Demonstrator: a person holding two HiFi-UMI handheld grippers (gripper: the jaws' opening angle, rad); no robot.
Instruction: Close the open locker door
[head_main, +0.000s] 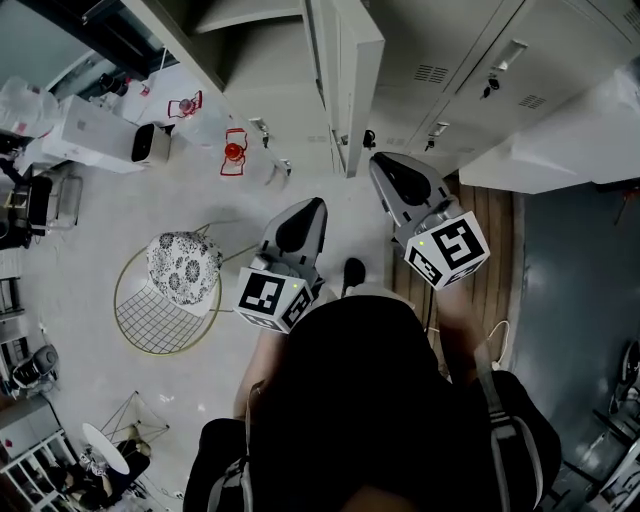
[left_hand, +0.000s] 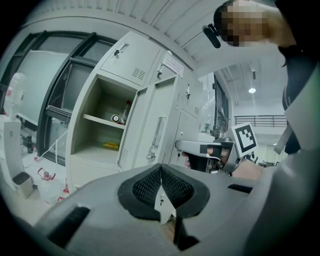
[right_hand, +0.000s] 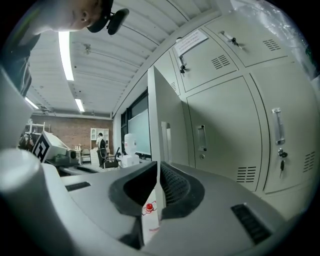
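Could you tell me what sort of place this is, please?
Probably a locker area in an office or lab: a bank of grey metal lockers, one locker door standing open, and a wire chair nearby.

Patterned cushion (head_main: 184, 266) rests on wire chair (head_main: 150, 318); white box (head_main: 85, 132) well apart.

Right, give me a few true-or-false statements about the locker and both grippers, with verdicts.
1. The locker door stands open. True.
2. The jaws of the left gripper are wide apart. False: they are together, with nothing between them.
3. The right gripper is clamped on the door's handle. False: its jaws are together on nothing.
4. A bottle stands on a shelf inside the open locker. True.
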